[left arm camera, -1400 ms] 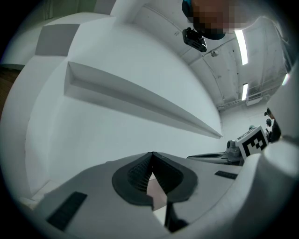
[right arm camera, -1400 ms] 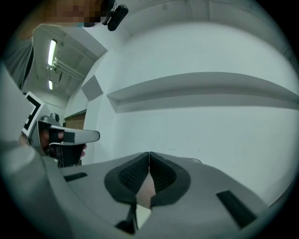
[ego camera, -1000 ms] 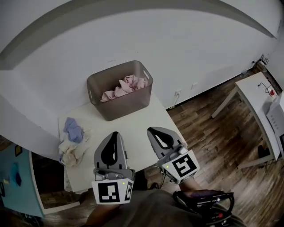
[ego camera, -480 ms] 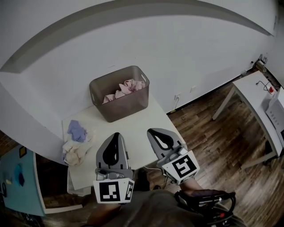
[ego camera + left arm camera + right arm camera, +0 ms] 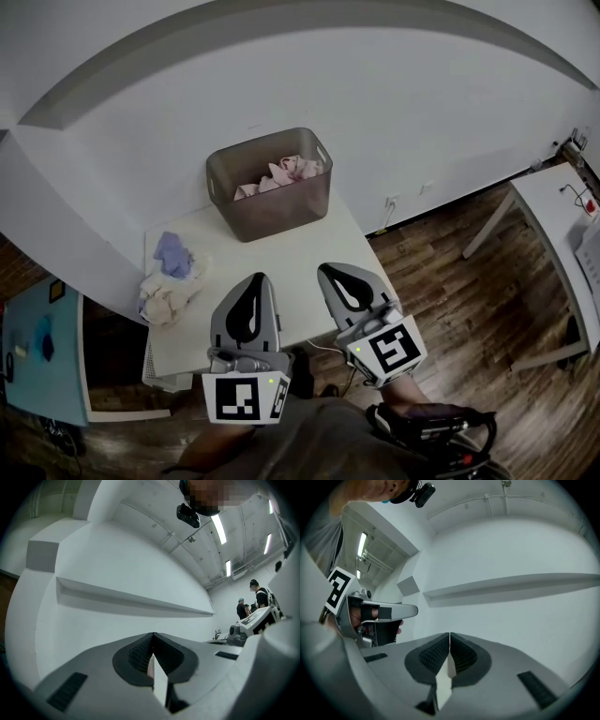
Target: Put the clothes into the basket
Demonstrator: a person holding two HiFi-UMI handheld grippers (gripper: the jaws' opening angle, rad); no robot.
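your left gripper [image 5: 256, 279] and right gripper [image 5: 330, 270] are both pinched shut on nothing, held side by side well in front of the basket [image 5: 274, 208]. pink clothes [image 5: 284, 174] lie inside it (bunched up). the loose pile [image 5: 169, 281] lies on the table [image 5: 291, 258], front-left of the basket and nearer your left gripper.

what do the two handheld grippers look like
The left gripper and right gripper match: pale grey moulded shells tapering to rounded jaws lined with black ribbed pads, a black teardrop inset on top, and a white cube with black square markers and a small green light behind.
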